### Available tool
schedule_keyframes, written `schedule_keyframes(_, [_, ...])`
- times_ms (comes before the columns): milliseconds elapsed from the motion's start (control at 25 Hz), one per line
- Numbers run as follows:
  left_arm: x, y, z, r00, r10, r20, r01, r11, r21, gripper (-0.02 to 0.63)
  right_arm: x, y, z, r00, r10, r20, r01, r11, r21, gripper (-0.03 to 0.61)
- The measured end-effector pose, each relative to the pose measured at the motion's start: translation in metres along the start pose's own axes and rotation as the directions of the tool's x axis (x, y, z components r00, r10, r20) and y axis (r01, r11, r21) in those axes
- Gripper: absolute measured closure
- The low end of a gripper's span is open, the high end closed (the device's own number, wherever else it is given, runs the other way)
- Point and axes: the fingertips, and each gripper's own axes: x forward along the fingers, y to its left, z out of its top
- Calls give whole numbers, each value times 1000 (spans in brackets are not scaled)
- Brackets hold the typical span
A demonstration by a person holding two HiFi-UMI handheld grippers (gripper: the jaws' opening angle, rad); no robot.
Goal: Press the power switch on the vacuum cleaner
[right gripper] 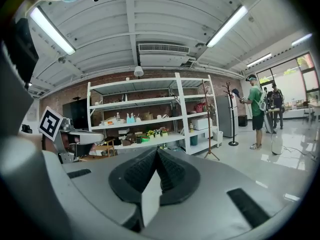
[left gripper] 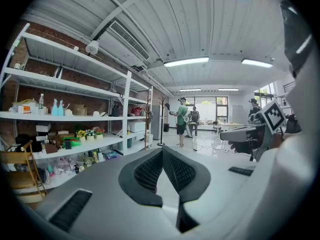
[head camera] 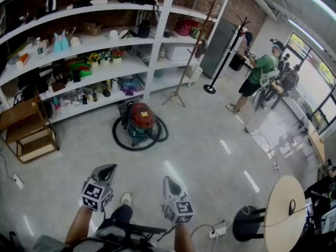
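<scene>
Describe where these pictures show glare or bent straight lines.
Head view: lamp reflections streak the glossy floor, and the shelves bow. Left gripper view: black corners, bright ceiling lamp. Right gripper view: the window is washed out.

You stand on a pale, glossy floor (head camera: 210,156) that catches the glare of the ceiling tube lights (right gripper: 227,26). Ahead of you, white shelving (head camera: 152,62) packed with small goods runs along a brick wall (head camera: 249,7). A low wooden rack (head camera: 29,130) sits at its left end, and a wooden coat stand (head camera: 194,51) and a black coat stand (head camera: 226,56) at its right. A round table (head camera: 281,203) stands to your right, with windows (head camera: 315,77) beyond.
</scene>
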Motion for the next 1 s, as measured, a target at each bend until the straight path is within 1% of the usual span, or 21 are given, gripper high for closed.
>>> schedule_keyframes(160, [32, 17, 1, 1000, -11, -8, 11, 1000, -4, 606, 31, -10, 6, 1000, 5, -12, -5, 1000, 4, 566])
schedule_keyframes(360, [68, 39, 15, 1000, -23, -7, 23, 1000, -6, 606, 72, -20, 21, 1000, 1, -17, -1, 1000, 4, 566])
schedule_keyframes(520, [93, 66, 26, 1000, -15, -4, 15, 1000, 1, 606, 108, -28, 33, 1000, 5, -12, -5, 1000, 3, 566])
schedule_keyframes(760, [125, 107, 33, 1000, 0, -15, 0, 1000, -5, 606, 157, -35, 52, 1000, 8, -10, -7, 1000, 11, 566])
schedule_keyframes(1000, [153, 143, 42, 1000, 7, -15, -8, 1000, -20, 606, 203, -39, 63, 1000, 6, -21, -6, 1000, -1, 566])
